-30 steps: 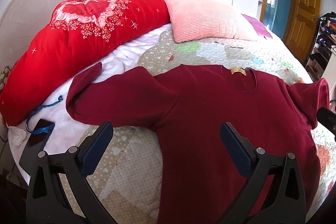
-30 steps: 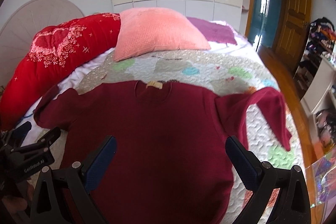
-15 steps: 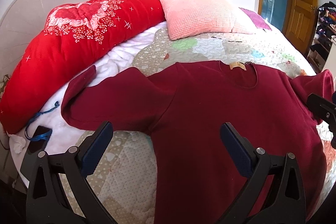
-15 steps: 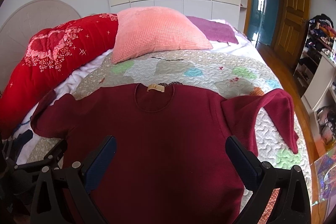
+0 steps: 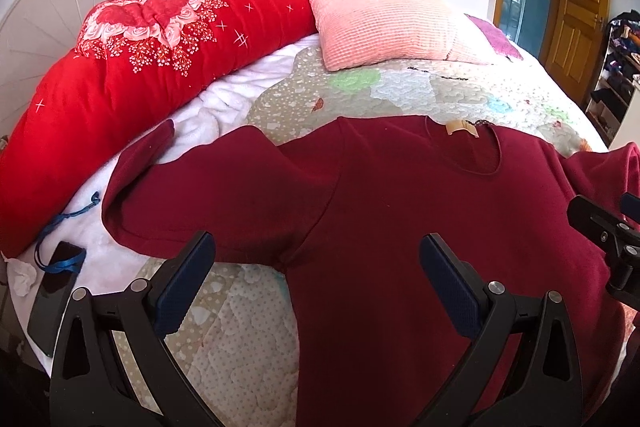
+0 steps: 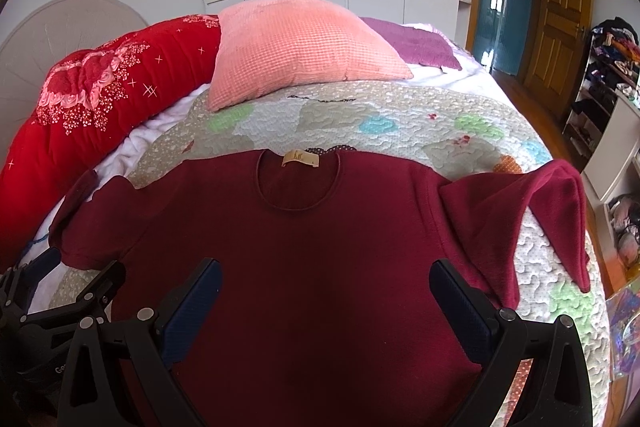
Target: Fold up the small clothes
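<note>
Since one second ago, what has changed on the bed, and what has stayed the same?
Both claws, left and right, moved closer over the dark red sweater, open, gripping nothing. The sweater stayed flat, right sleeve doubled over; pink pillow unmoved.

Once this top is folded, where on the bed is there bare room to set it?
Bare quilt lies between the maroon top and pink pillow. Another patch sits below the left sleeve. Crowded: phone at the left edge, red duvet behind.
</note>
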Action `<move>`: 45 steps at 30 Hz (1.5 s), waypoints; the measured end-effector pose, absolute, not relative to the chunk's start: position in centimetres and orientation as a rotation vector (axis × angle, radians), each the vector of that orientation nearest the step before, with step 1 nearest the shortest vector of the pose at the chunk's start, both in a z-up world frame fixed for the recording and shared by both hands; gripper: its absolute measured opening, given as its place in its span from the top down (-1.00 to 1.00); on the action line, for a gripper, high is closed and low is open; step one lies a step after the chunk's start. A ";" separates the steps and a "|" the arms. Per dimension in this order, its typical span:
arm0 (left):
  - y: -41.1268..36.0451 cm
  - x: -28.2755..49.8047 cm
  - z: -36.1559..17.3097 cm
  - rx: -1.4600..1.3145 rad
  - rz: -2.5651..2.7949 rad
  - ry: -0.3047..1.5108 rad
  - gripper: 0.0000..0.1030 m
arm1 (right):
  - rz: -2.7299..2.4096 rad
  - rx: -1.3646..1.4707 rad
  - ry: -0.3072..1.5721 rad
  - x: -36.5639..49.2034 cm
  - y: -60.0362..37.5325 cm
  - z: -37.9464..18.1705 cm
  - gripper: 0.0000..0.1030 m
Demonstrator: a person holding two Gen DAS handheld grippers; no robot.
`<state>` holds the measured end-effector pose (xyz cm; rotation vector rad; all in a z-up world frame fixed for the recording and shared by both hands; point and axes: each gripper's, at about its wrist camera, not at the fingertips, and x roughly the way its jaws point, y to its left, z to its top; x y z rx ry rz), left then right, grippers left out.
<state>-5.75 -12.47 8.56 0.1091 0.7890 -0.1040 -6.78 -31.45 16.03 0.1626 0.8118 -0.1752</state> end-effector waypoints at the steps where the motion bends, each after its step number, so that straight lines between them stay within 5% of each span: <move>1: -12.4 -5.6 8.5 0.109 -0.105 0.792 -0.99 | -0.175 0.164 0.814 -6.6 -31.4 15.9 -1.00; 19: -8.8 -2.8 7.2 0.094 -0.032 0.810 -0.99 | -0.149 0.142 0.856 -4.0 -29.6 13.3 -1.00; 36: 5.8 7.0 4.8 0.104 0.304 0.850 -0.93 | -0.049 0.139 0.917 -2.5 -26.9 11.2 -0.99; 38: 6.9 8.1 3.7 0.092 0.307 0.881 -0.68 | -0.044 0.145 0.925 -2.4 -26.9 10.9 -0.99; 40: 8.0 9.1 2.6 0.064 0.305 0.931 -0.08 | -0.042 0.151 0.927 -2.3 -27.0 10.9 -0.99; 42: 9.4 9.5 1.8 -0.022 0.263 0.949 0.08 | -0.042 0.157 0.916 -2.4 -27.1 11.0 -0.99; 45: 10.1 8.9 2.6 -0.068 0.245 0.933 0.65 | -0.047 0.165 0.896 -2.6 -27.5 11.5 -0.99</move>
